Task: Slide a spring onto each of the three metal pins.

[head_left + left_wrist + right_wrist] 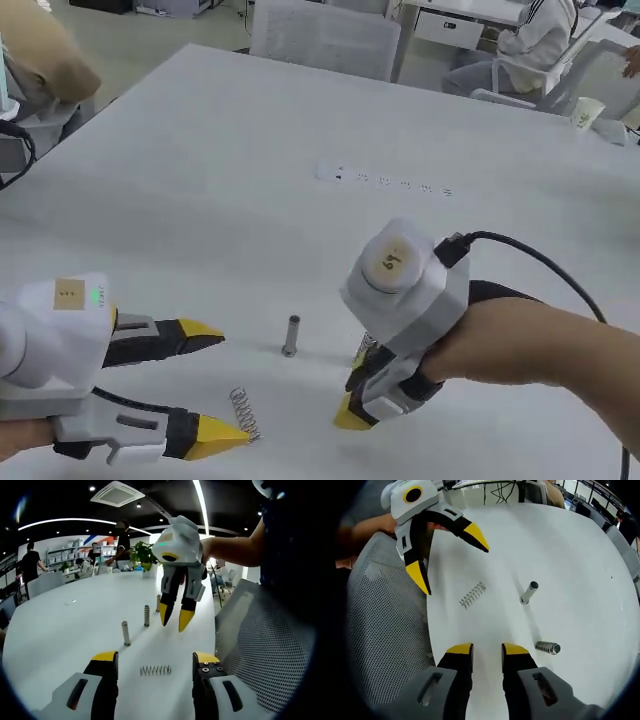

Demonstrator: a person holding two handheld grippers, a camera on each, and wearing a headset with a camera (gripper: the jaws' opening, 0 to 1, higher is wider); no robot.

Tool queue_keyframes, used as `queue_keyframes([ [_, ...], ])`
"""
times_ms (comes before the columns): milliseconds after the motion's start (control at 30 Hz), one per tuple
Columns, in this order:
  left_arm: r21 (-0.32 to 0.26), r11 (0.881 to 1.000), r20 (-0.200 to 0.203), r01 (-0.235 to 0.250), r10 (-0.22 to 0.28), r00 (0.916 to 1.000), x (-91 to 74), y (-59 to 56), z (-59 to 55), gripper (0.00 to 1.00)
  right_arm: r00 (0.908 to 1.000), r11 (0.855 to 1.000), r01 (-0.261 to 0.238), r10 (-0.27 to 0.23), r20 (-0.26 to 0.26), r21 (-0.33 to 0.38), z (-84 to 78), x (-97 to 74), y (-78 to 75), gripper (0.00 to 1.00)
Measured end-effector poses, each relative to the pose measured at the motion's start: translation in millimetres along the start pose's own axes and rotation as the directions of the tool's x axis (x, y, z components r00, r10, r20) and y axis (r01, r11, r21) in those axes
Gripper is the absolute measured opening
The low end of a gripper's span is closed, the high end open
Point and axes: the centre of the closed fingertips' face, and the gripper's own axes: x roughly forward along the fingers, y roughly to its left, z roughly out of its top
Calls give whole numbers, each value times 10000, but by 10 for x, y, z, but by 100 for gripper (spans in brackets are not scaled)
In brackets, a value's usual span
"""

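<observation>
Our left gripper (155, 657) has its two yellow-tipped fingers (105, 656) spread wide and released, with nothing in them. One loose spring (155, 670) lies flat on the white table (60, 630) just in front of the gap between them. Our right gripper (487, 650) points down at the table with its two fingers a little apart, also empty.

Beyond the loose spring we count three upright pins. The bare pin (125, 633) is nearest. The second pin (146, 616) wears a fitted spring (546, 646). The third pin (158, 602) is partly hidden behind the right gripper, so we cannot tell whether it carries one. That makes two springs we are sure of. Everything sits near the table edge that runs along a mesh chair (260, 630).
</observation>
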Motion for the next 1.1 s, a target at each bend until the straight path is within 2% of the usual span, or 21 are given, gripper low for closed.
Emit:
queue_keyframes([
  [400, -57, 10000, -7, -70, 70, 10000, -41, 2, -32, 55, 9987, 9986, -378, 390, 321, -367, 358, 191, 211, 21],
  [767, -37, 9999, -41, -132, 132, 9999, -77, 8, -48, 54, 9978, 9987, -471, 479, 469, -167, 518, 345, 296, 22],
  [867, -57, 9999, -18, -161, 161, 9999, -96, 11, -49, 54, 9975, 9992, -393, 395, 584, -34, 570, 393, 304, 22],
  [967, -60, 9998, -34, -193, 193, 9998, -111, 18, -59, 54, 9983, 9999, -103, 102, 574, 8, 601, 450, 272, 22],
  [1100, -62, 9997, -49, -215, 215, 9998, -126, 21, -68, 53, 9988, 9996, -12, -1, 489, 266, 592, 518, 254, 22],
])
